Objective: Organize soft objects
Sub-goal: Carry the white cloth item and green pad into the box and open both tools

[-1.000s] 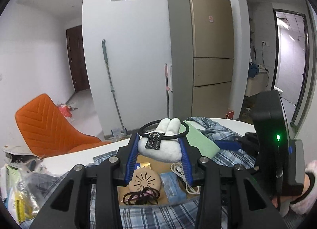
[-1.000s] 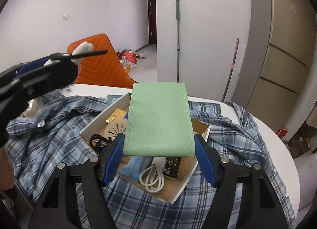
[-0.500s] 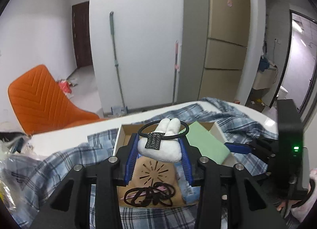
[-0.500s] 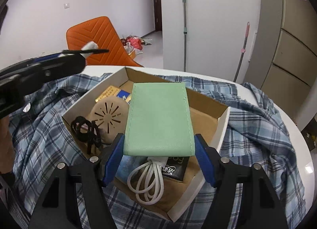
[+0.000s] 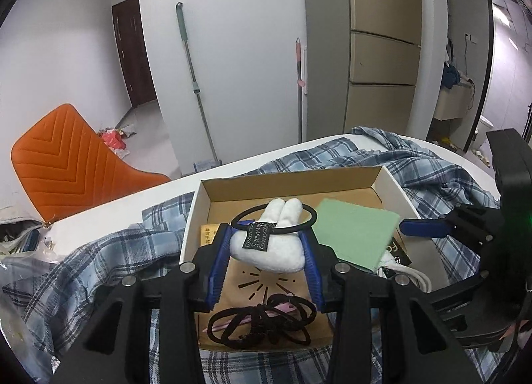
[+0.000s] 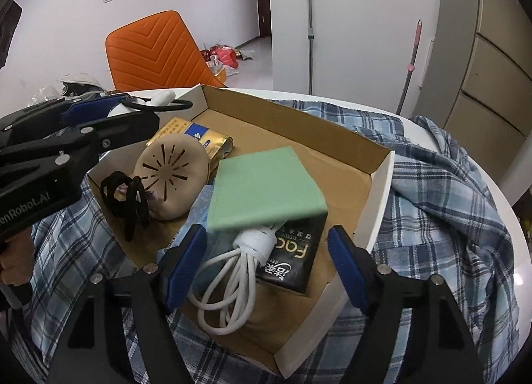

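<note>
A white table carries a rumpled plaid shirt, which hides most of the top, and on the shirt sits an open cardboard box whose near corner is cut off behind the tongs in the right wrist view. Inside the box a green pouch lies flat, covering part of a black tissue pack and the upper end of a coiled white cable. Beside it rest a tan round cushion, a gold packet half hidden behind the cushion, and a tangle of black hair ties. The right tongs stand open and empty just behind the pouch, not touching it. The left tongs are closed on a white plush bunny with a black hair tie around it, held above the box's left part; its tag is too small to read.
</note>
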The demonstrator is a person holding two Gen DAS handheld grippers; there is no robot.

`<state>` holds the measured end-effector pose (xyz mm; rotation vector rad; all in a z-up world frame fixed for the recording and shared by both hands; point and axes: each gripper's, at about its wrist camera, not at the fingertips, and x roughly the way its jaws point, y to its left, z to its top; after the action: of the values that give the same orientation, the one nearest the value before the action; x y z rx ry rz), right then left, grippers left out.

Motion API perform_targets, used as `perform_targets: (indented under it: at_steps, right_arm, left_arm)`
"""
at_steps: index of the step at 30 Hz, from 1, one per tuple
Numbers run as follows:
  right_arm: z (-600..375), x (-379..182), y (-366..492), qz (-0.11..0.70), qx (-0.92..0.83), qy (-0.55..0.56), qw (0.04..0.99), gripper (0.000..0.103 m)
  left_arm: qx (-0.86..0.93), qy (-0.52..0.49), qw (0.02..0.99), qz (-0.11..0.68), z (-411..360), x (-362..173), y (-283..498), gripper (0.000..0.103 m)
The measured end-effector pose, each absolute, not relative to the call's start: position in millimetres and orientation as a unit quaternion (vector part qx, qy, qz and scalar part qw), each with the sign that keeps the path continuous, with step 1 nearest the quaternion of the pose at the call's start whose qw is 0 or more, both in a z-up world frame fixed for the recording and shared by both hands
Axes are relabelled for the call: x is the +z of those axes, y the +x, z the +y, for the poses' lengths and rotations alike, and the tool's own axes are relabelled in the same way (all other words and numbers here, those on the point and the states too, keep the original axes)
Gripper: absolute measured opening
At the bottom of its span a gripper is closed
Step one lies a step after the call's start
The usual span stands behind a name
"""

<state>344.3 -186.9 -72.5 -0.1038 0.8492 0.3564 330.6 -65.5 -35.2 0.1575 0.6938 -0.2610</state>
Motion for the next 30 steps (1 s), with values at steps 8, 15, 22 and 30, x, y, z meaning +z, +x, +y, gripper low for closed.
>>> perform_targets:
  at_steps: [8, 15, 22, 30]
  right_arm:
    - [-192, -62, 337, 0.405, 0.171, -0.052, 0.897, 0.074]
    - [-199, -30, 315, 0.364, 0.143, -0.051, 0.919, 0.074]
    - [-214, 22, 274, 0.288, 0.123, -0.016, 0.950, 0.074]
    - [-232, 72, 219, 0.193, 0.122, 0.029, 0.973, 0.103]
  left_arm:
    - [-0.115, 0.068, 0.940, 0.313, -63, -22, 323, 0.087]
    - [-0.106, 0.052, 0.957, 0.265, -59, 13, 296, 0.087]
    - [-0.102, 0.022, 0.980, 0.172, -52, 63, 236, 0.087]
    - [-0.064, 0.005, 0.996, 0.069, -38, 95, 166, 0.092]
